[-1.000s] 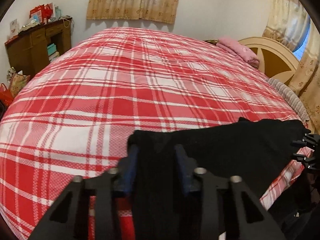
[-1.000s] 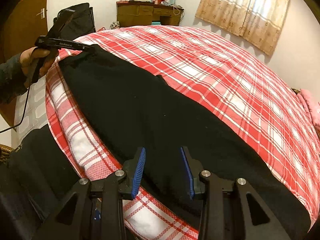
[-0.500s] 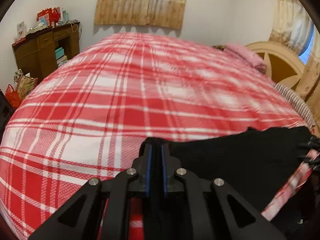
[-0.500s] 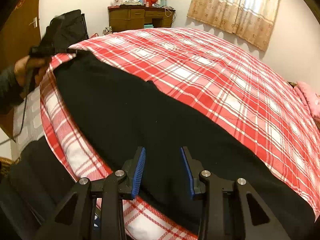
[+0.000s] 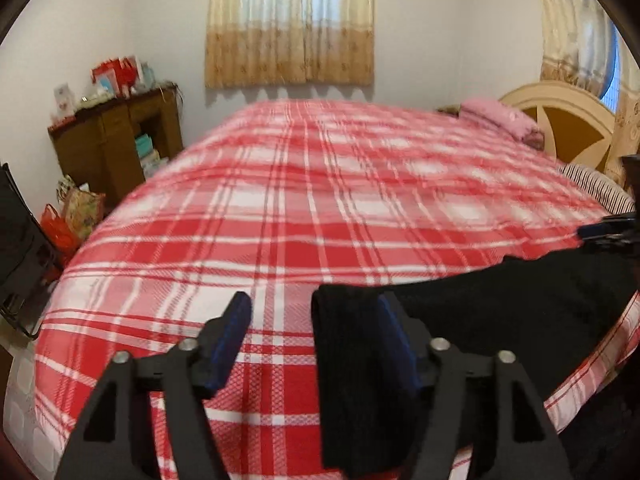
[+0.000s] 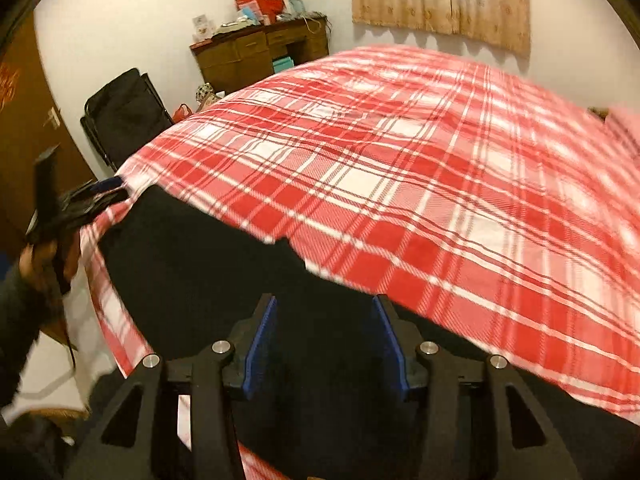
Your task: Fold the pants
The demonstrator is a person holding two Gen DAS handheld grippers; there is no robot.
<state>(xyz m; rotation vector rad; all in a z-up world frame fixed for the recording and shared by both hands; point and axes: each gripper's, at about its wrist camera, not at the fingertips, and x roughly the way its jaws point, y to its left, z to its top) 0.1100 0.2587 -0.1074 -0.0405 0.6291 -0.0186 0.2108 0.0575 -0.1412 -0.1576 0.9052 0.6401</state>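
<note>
Black pants [image 6: 208,264] lie stretched along the near edge of a bed with a red and white plaid cover [image 6: 440,168]. In the left wrist view the pants [image 5: 520,312] run to the right, and one end drapes against the inner side of the right finger. My left gripper [image 5: 314,336] is open, with plaid cover showing between its fingers. My right gripper [image 6: 324,336] is open, with the black cloth beneath and between its blue pads. The left gripper also shows at the far left of the right wrist view [image 6: 92,196], at the pants' end.
A brown wooden desk [image 5: 116,140] with clutter stands by the far wall. Bags [image 5: 72,216] sit on the floor beside it. A black chair [image 6: 124,120] stands near the bed corner. A pink pillow [image 5: 500,120] and cream headboard [image 5: 560,120] are at the right.
My left gripper shut on the pants' end half a second ago and has now opened; the cloth rests against its right finger. The right gripper stayed open and both views shifted.
</note>
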